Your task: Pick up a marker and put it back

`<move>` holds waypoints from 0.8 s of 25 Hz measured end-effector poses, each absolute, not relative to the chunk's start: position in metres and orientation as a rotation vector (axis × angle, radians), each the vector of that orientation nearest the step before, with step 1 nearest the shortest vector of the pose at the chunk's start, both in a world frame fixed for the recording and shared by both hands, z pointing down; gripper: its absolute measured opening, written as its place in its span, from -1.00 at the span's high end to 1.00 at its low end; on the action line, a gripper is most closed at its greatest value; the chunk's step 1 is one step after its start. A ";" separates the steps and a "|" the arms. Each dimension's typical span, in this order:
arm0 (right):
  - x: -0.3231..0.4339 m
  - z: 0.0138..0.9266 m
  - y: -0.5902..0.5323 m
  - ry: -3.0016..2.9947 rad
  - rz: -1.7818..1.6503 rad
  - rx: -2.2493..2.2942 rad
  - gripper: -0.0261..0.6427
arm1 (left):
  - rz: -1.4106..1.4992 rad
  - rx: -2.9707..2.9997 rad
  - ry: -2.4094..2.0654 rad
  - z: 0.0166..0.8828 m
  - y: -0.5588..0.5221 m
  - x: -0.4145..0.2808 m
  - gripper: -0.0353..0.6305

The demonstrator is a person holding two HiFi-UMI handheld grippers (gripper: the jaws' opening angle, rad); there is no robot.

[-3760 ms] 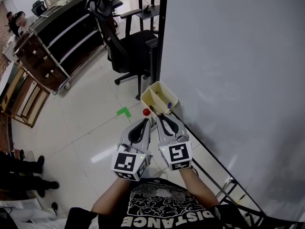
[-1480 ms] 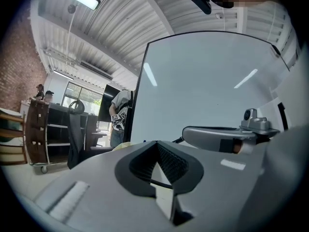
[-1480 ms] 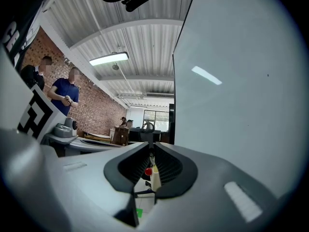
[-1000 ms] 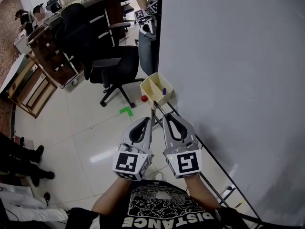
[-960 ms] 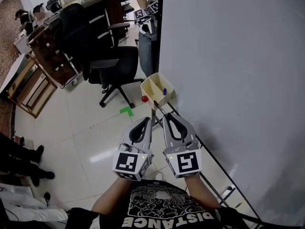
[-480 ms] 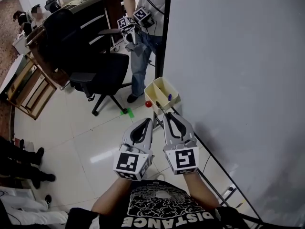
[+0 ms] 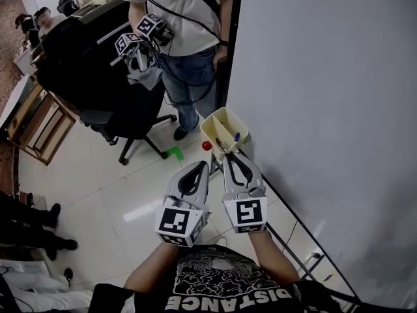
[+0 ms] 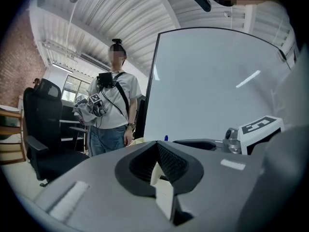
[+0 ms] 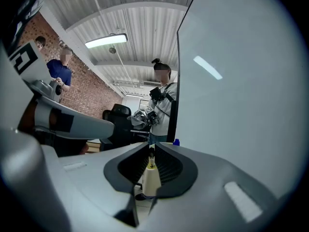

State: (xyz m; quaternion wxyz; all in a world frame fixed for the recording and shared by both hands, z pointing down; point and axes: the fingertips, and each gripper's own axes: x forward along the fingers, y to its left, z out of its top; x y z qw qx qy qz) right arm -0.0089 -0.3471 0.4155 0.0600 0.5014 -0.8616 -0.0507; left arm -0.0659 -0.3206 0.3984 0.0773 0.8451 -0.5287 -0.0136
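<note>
My right gripper (image 7: 225,154) is shut on a slim marker (image 7: 221,150) whose dark tip points at the yellow tray (image 7: 216,124) fixed at the whiteboard's lower edge. In the right gripper view the marker (image 9: 150,174) shows as a white barrel with a dark tip, clamped between the pads of the right gripper (image 9: 149,145). A blue-capped marker (image 7: 236,136) stands in the tray. My left gripper (image 7: 199,165) hangs beside the right one, jaws closed together with nothing in them; its tips (image 8: 157,143) meet in the left gripper view.
A large whiteboard (image 7: 326,109) fills the right side. Another person (image 7: 186,18) holding grippers (image 7: 140,36) stands just beyond the tray, next to a black office chair (image 7: 107,90). A red ball (image 7: 206,145) and green floor tape (image 7: 172,152) lie near the tray.
The other person has walked closer, now standing just past the tray, and the chair has shifted left. My right gripper with the marker has edged slightly toward the tray.
</note>
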 end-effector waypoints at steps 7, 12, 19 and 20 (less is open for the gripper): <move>-0.014 0.420 -0.349 -2.578 -0.167 1.545 0.83 | -0.037 2.527 -1.567 0.395 -0.319 -0.072 0.88; -0.018 0.432 -0.348 -2.557 -0.155 1.541 0.82 | -0.034 2.527 -1.563 0.398 -0.317 -0.075 0.88; -0.019 0.441 -0.351 -2.569 -0.106 1.499 0.82 | -0.033 2.528 -1.571 0.399 -0.318 -0.072 0.88; -0.019 0.442 -0.353 -2.574 -0.103 1.494 0.82 | -0.030 2.525 -1.573 0.400 -0.320 -0.071 0.88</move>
